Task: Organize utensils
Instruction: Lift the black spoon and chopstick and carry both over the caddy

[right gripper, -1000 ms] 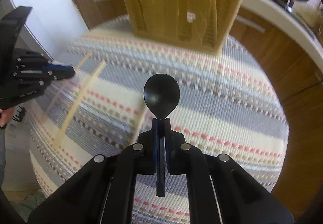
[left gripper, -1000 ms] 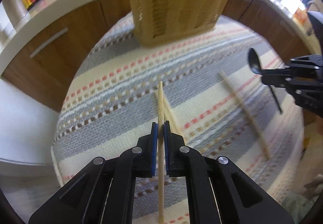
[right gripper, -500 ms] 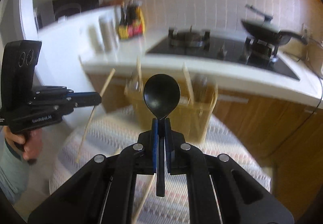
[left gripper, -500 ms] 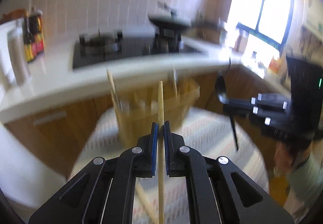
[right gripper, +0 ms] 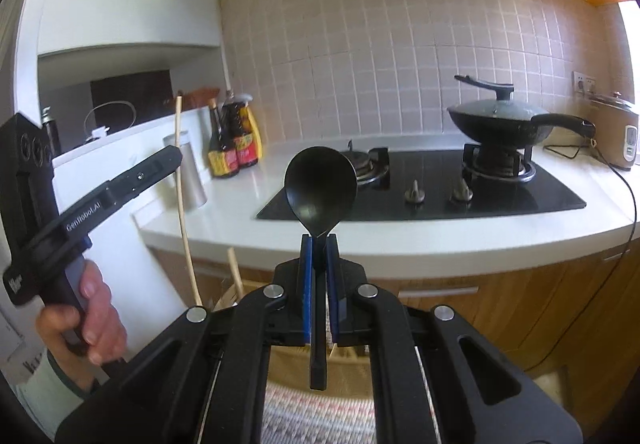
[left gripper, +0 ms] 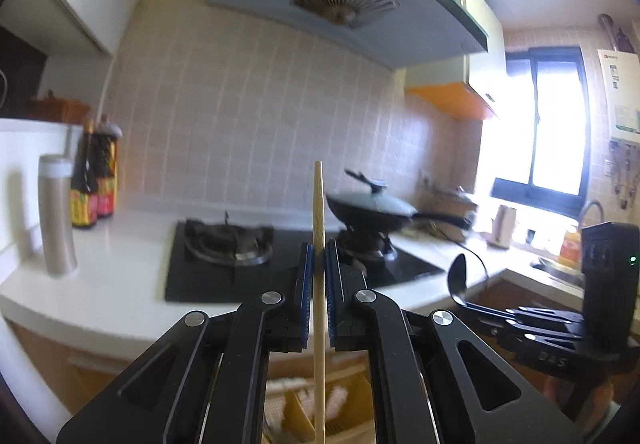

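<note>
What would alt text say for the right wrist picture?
A handheld gripper clamps a black spoon upright before a kitchen counter with a stove and lidded pan. At left, another gripper holds a chopstick.

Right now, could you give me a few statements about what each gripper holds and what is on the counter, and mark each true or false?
1. The left gripper is shut on a wooden chopstick. True.
2. The right gripper holds a metal fork. False: it is shut on a black spoon.
3. A lidded black wok sits on the gas stove. True.
4. The spoon's bowl points down. False: it points up.
5. Dark sauce bottles stand on the white counter. True.
</note>
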